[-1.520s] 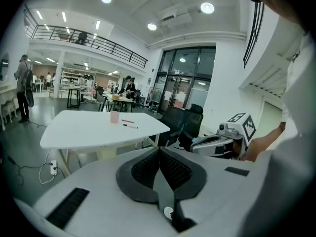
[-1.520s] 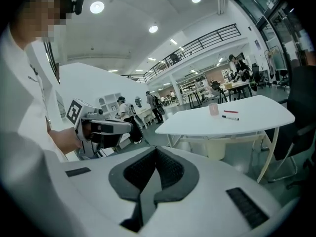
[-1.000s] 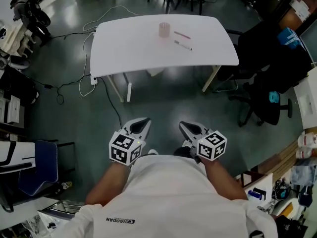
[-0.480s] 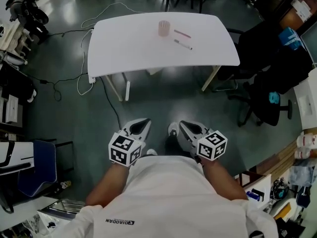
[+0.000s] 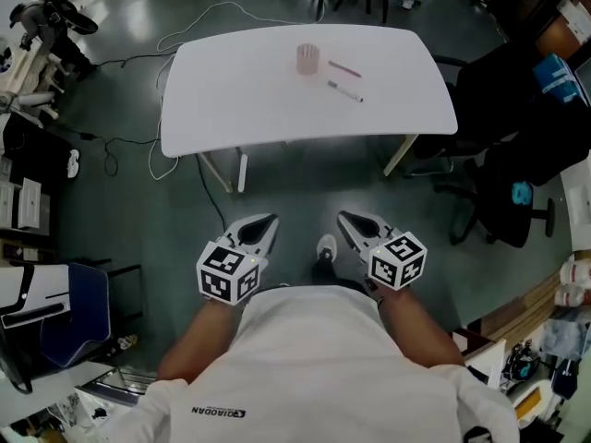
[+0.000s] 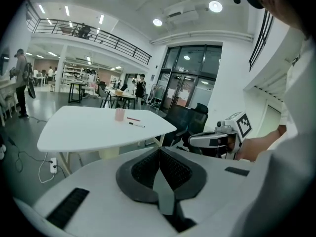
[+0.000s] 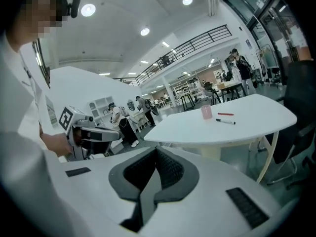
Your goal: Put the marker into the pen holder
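The marker (image 5: 344, 91) lies on the table (image 5: 231, 109), near the pink pen holder (image 5: 307, 58) and a red pen (image 5: 343, 68). It looks light, stiff and smooth, likely to roll, so pinch it mid-barrel. Your left gripper (image 5: 266, 221) and right gripper (image 5: 347, 220) are pressed together on nothing, well short of the table.

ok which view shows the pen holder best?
Head view: it looks down on the pen holder, upright on the white table, with a dark marker and a red marker just right of it. Both gripper views show it only side-on, small and far off.
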Demonstrator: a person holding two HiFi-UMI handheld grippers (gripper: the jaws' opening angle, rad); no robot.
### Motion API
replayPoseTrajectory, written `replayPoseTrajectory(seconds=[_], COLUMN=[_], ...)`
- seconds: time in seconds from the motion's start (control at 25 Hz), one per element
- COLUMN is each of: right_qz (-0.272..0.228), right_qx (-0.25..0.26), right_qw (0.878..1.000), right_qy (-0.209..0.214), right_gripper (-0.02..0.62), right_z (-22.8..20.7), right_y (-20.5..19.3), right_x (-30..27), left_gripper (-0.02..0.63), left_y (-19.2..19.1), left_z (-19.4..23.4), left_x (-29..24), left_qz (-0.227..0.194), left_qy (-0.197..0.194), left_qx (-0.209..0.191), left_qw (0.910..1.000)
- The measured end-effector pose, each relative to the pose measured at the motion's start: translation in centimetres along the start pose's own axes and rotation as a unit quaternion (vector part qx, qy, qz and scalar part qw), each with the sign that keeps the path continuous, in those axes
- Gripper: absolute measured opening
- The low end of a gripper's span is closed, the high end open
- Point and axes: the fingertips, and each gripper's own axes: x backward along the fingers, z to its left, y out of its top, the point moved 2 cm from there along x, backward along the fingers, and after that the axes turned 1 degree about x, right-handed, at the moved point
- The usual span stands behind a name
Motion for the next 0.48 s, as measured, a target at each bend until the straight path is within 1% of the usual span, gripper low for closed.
replayPoseTrajectory(seconds=[0.08,0.28,0.48], right_qz=[0.008,0.005,0.009], right_qx=[0.01,0.005,0.01], right_qw=[1.0,1.0,1.0], right_qy=[-0.005,-0.001,0.011], right_gripper=[0.018,0.018,0.018], right_z=[-1.8,-5.9,-9.6], right_y=[0.6,3.0,5.0], right_x=[-0.7,-2.1,-3.0], left_gripper=[0.029,0.029,0.029], left_y=[1.0,3.7,6.8], left_z=[0.6,1.9,2.2], left_x=[-1.5,-5.4,-9.3], left_qz=[0.004,0.012,0.005], left_qy=[0.001,0.008,0.014], left_qx=[-0.002,-0.012,-0.017], left_qw=[1.0,0.9998,0.9998])
